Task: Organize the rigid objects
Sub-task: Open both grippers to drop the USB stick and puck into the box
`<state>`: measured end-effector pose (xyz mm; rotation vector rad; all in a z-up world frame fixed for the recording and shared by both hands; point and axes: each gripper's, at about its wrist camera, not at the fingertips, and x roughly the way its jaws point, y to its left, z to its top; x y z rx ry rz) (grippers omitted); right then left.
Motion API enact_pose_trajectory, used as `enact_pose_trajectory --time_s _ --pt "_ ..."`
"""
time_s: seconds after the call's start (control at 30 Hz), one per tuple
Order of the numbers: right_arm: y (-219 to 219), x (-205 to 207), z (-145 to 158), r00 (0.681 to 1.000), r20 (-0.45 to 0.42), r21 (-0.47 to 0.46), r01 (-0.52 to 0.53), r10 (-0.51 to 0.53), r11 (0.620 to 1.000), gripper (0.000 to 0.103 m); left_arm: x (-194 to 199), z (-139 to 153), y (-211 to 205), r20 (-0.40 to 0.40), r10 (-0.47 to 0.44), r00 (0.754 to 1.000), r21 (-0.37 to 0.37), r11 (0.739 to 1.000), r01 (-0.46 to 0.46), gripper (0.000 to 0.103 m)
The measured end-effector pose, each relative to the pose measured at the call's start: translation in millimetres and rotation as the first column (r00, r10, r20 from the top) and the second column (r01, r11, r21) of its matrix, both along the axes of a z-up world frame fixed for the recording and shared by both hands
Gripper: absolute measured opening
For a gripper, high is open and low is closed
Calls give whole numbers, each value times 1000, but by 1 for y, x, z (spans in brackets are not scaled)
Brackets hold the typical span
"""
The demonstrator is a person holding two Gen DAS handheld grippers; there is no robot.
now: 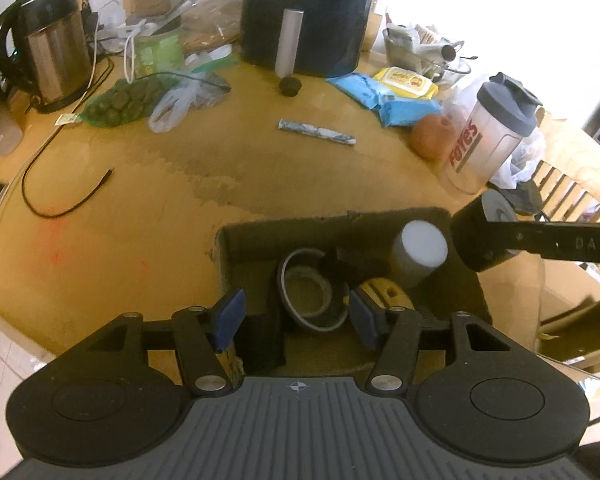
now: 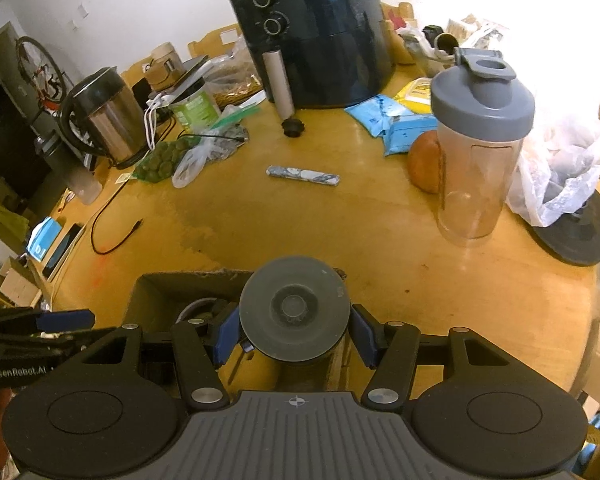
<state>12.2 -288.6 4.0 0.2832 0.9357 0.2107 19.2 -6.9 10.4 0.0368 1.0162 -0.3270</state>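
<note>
Wooden and cluttered, the bench runs from a steel kettle at its far left edge to a white plastic bag at its right edge. Beside the kettle lie a bag of green rounds and a black cable that trails toward the left edge. At the far edge stands a black air fryer with a grey tube upright against its front and a small black knob just before it. A patterned stick lies alone mid-bench. To its right are blue packets, an orange fruit and a clear shaker bottle with a grey lid, the fruit touching the bottle's left side.

At the near edge sits an open cardboard box. Inside it are a roll of tape, a yellow object and a white-topped cylinder leaning in the far right corner.

The left claw hangs over the box, its jaws about half apart with nothing between the pads. The right claw grips a round grey disc-faced object between its blue pads, over the box's right wall.
</note>
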Motion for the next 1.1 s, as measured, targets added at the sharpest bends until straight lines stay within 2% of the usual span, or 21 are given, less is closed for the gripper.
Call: enact_pose_trajectory --time_s 0.33,0.63,0.7,0.77,0.83,1.1 --pt "28 8 1 993 3 -2 -117 117 993 61 -19 -2 10 -3 62 998 5 998 -62 57" --pt "64 24 11 971 42 39 -236 235 971 62 -33 3 29 6 132 991 1 991 -132 57" --pt "70 26 12 967 46 47 -252 250 967 64 -34 3 33 4 152 988 3 988 -152 57" --pt "74 28 13 964 53 50 -263 260 964 76 -36 3 37 3 170 986 2 986 -170 57" --pt "77 28 14 963 55 30 -265 263 964 80 -36 3 39 3 182 983 3 983 -182 57" --pt "73 23 4 968 5 -2 -251 251 968 88 -35 2 35 1 171 985 7 985 -171 57"
